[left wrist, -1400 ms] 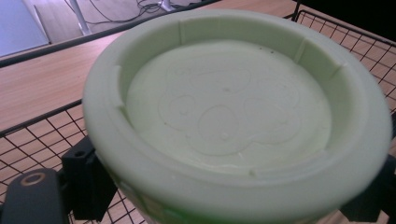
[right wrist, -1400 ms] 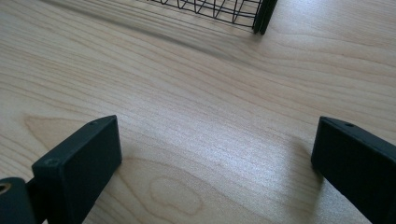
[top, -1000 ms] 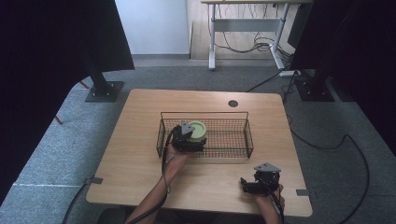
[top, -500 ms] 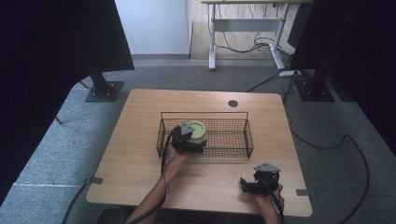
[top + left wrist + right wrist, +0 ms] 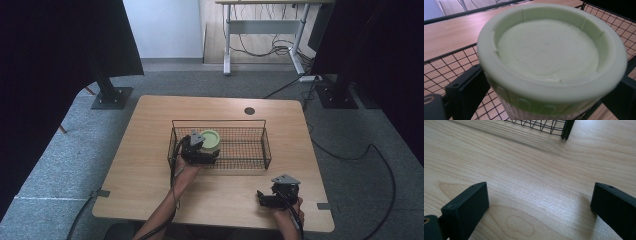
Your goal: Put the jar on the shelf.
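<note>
Holding item one, my left gripper (image 5: 199, 150) has its black jaws pressed on either side of a pale green cup (image 5: 551, 62). In the left gripper view the cup's lower body runs off the bottom edge, so I cannot tell whether it rests on the mesh or hangs above it. Rim: thick, rounded, matte, with small notches on the inner wall. A flat recessed face sits inside the rim, bearing a faint embossed figure I cannot make out. A darker green band with raised shapes shows below the rim, partly hidden.

Item two, my right gripper (image 5: 274, 196): jaws spread wide over bare table, gripping nothing; flat black rectangular pads, both cut off by the frame in the right gripper view.

Item three, table (image 5: 150, 165): light wood, visible grain, rounded corners, a dark round grommet (image 5: 249, 111) near the far edge.

Item four, wire basket (image 5: 250, 150): black, rectangular, fine grid floor and walls, standing mid-table. In the high view the cup (image 5: 210, 139) sits at the basket's left end, inside its outline. The right gripper is well apart from the basket, near the table's front edge.

Item five, room: grey carpet, black cables (image 5: 360, 155) trailing right, dark curtains on both sides, black stand bases, a grey desk frame (image 5: 227, 40) at the far wall, its top cropped.
</note>
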### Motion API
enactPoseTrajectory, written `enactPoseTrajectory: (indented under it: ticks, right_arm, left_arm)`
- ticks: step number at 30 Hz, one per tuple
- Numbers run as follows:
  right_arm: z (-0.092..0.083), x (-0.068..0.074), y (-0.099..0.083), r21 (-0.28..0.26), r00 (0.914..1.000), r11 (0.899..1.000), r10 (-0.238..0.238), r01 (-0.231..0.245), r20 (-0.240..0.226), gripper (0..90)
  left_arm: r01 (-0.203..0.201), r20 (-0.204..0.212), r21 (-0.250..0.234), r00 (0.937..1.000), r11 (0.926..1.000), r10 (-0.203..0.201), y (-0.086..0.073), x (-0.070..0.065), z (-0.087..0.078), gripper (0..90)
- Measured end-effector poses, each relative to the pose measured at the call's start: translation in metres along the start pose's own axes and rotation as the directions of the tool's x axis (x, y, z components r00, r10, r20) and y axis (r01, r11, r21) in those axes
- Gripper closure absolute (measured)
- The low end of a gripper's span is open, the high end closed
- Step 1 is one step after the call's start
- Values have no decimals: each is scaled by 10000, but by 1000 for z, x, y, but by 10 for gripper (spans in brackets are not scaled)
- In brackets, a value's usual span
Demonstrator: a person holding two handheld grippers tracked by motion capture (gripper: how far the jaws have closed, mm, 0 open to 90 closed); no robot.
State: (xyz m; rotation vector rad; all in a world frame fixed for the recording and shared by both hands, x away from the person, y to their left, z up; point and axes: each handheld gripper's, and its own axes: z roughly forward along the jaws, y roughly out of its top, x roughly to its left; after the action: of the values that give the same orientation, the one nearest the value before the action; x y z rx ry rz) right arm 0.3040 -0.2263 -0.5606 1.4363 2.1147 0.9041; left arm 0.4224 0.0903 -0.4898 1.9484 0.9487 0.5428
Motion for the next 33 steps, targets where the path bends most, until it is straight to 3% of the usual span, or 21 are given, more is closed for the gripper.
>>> enactPoseTrajectory:
  ticks: [33]
  right_arm:
    - [0, 0, 0, 2, 10000, 10000, -3, 3, -13, 13]
  left_arm:
    - [-79, 351, -66, 9994, 9999, 81, 2, 0, -25, 42]
